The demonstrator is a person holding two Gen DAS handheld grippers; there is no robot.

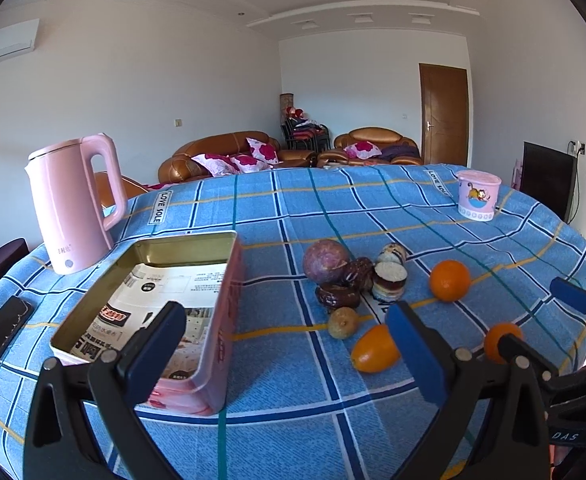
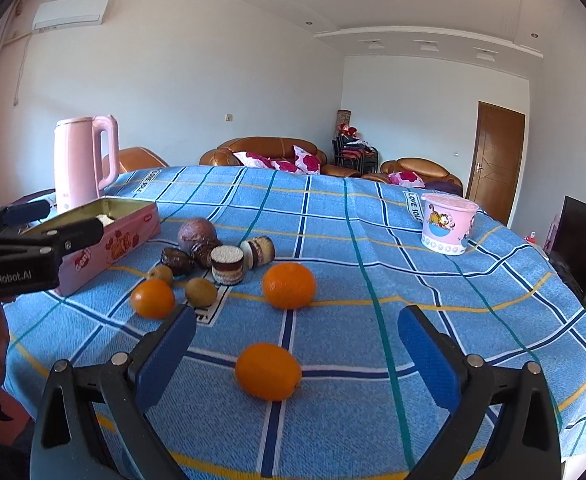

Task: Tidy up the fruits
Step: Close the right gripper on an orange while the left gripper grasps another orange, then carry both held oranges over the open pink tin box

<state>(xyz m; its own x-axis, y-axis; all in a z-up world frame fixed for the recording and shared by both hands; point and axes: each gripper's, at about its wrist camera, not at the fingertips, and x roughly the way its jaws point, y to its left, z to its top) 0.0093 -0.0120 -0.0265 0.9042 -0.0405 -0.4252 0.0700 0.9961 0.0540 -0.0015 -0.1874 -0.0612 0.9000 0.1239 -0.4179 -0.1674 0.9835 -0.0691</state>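
Both claws, left claw (image 1: 285, 344), right claw (image 2: 297, 344), agape, low over table (image 2: 373, 240)

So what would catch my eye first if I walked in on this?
Probably the bright oranges scattered on the blue checked tablecloth, the nearest lying between the right gripper's open blue fingers. To the left stands a tall pink kettle behind an open pink tin, which holds printed paper.
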